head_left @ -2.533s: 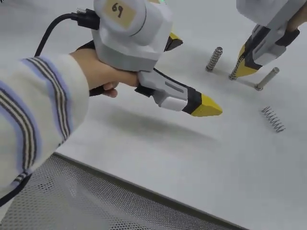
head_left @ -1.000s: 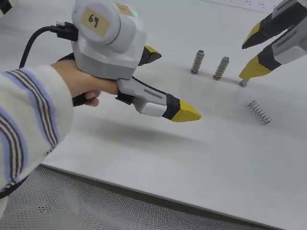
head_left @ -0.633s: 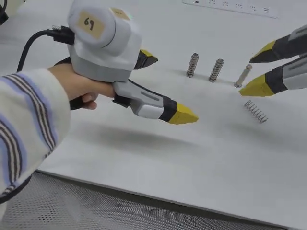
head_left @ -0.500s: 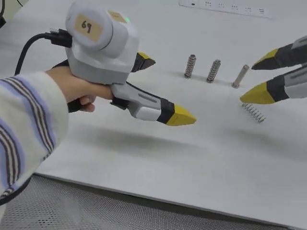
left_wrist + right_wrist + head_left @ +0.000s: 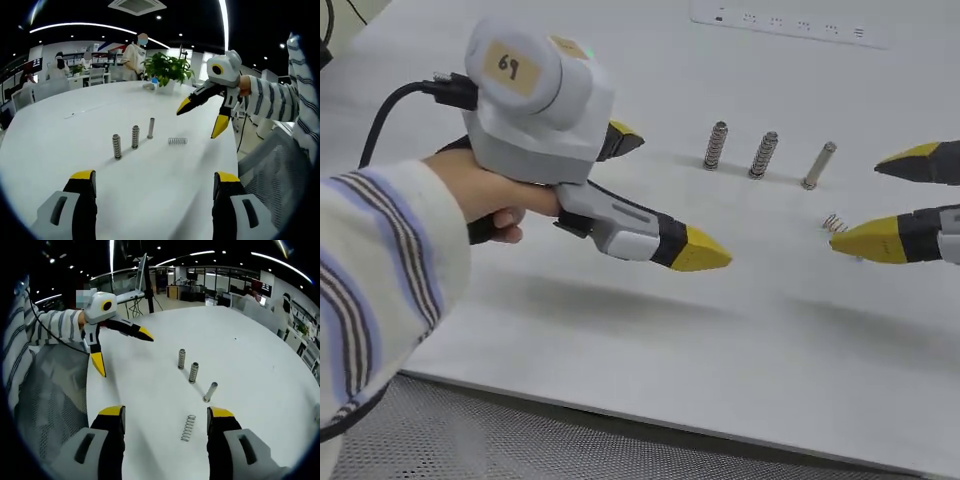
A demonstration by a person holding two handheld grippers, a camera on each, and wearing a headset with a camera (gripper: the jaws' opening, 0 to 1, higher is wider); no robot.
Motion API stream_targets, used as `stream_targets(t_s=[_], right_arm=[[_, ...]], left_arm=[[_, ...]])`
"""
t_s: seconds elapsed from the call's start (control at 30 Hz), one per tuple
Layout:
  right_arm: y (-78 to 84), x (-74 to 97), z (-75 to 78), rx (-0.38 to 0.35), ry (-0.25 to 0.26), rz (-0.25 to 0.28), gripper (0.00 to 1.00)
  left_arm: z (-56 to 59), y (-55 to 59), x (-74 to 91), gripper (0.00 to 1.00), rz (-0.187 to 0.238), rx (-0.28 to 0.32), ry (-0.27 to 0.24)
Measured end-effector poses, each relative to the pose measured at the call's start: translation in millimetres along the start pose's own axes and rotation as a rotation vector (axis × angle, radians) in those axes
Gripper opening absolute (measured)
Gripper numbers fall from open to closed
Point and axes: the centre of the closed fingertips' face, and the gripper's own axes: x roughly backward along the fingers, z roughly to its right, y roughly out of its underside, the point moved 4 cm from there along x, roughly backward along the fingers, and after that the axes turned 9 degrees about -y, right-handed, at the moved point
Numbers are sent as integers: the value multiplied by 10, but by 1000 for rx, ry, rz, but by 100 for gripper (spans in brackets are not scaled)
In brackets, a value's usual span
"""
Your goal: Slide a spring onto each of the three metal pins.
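From where I stand, the left gripper [image 5: 670, 198] hangs over the table [image 5: 620, 330] at about nine o'clock of the head view. Its jaws are spread wide with nothing between them, and it is well apart from the work. To its right, toward one o'clock, three pins stand in a row. The first pin [image 5: 716, 146] and second pin [image 5: 761, 155] each already wear their coils, and the bare pin [image 5: 818, 165] beside them has none. The spring [image 5: 188, 427] lies flat on the table near the bare pin, at its five o'clock in the head view, where the right gripper's lower jaw hides part of it. The right gripper [image 5: 858, 203] sits at three o'clock, its jaws likewise wide apart and empty. In its own view the spring lies between the jaws, nearer the right-hand one. I take the step in hand to be picking up that spring. I would centre the jaws across its middle, lower them until the tips are just above the table, then close gently, since a thin coil would likely skid sideways or buckle under a hard pinch. Gripping near one end would leave the other end free to slip over the pin top. Whether the pin is fixed to the table I cannot tell from here, so the spring should go straight down its axis without nudging it.
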Motion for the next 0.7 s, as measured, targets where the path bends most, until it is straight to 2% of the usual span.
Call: stream_targets(t_s=[0.2,0.27,0.5,0.7], right_arm=[[151,31,-70,-90,38,91,76],[165,36,-100,-103,30,119,77],[101,85,-100,-147,40,306,89],[121,113,-92,-159,47,351,97]], left_arm=[[41,-19,10,94,3,34,23],[29,-25,17,92,4,13,11],[28,-5,12,92,-10,6,2],[65,56,-8,92,-37,-1,8]])
